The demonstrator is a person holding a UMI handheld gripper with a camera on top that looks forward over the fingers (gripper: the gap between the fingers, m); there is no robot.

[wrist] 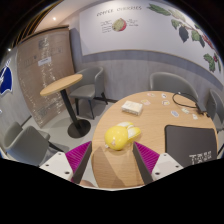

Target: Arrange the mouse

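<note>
A yellow mouse (118,136) lies on the round wooden table (150,125). It sits just ahead of my fingertips, in line with the gap between them. My gripper (112,160) is open and holds nothing. The magenta pads (76,158) stand wide apart, with bare tabletop between them and a clear gap on either side of the mouse.
A dark flat pad (190,140) lies to the right of the mouse. A white box (132,106), small items and a black cable (186,98) lie farther back on the table. A small round side table (62,85) and grey chairs (90,88) stand to the left.
</note>
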